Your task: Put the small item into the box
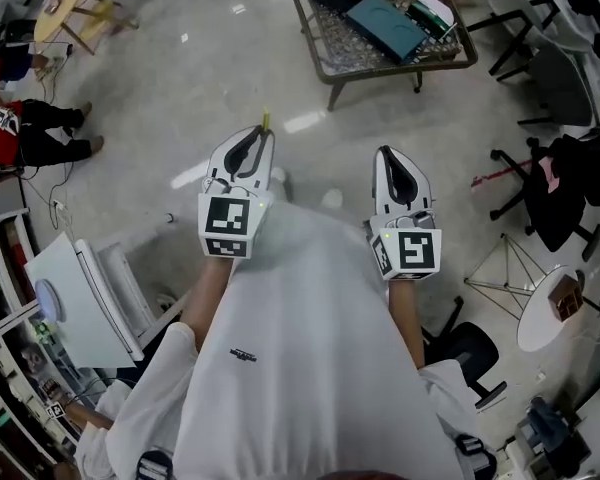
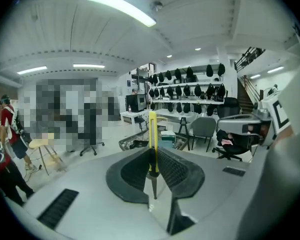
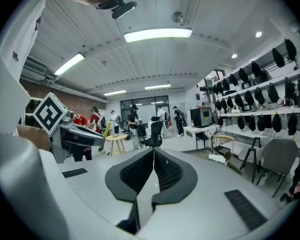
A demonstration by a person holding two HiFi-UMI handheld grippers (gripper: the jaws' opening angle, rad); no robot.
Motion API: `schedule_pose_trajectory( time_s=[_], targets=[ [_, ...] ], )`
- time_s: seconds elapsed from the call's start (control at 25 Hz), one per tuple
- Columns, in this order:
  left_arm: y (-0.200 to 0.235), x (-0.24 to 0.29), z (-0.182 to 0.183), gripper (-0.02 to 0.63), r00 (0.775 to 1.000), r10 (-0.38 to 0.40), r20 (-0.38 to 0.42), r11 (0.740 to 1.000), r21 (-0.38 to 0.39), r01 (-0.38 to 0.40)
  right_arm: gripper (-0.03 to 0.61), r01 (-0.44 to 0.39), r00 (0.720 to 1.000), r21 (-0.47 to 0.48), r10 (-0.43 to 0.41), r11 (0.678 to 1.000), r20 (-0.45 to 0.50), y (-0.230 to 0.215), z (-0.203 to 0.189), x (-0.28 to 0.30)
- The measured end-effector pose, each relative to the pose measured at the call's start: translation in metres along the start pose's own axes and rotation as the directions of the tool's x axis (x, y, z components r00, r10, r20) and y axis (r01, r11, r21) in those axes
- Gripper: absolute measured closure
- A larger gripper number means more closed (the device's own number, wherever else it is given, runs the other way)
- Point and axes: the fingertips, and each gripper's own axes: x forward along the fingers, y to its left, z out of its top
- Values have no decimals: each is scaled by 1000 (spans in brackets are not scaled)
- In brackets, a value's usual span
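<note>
Left gripper clamps stick — right gripper closed.

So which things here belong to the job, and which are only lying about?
Job: thin yellow item, clamped in the left gripper; right gripper, shut and empty. I cannot pick out the box.
Lying about: mesh table holding a teal case, black chair, round stool.

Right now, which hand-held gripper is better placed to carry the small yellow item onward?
Left. The left hand-held gripper is shut on the thin yellow item; the right hand-held gripper is shut with nothing between its jaws.
</note>
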Motion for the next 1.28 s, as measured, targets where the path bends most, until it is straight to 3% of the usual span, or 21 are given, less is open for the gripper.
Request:
schedule_pose_trajectory(
  time_s=[0.28,0.52,1.0,1.28],
  targets=[
    [-31,11,18,566,1000,4,28,1000,0,-4,580,-21,999,-55,24,998,45,-33,13,-13],
    [-33,32,31,566,999,17,43,1000,-7,-17,578,-49,997,-69,53,996,53,-52,18,-1],
    [11,102,54,566,999,13,37,1000,-28,-12,578,-110,994,-81,112,991,19,-70,30,82],
    [61,159,76,566,999,-25,33,999,-39,26,578,-76,997,-80,77,994,11,-82,48,163]
  ],
)
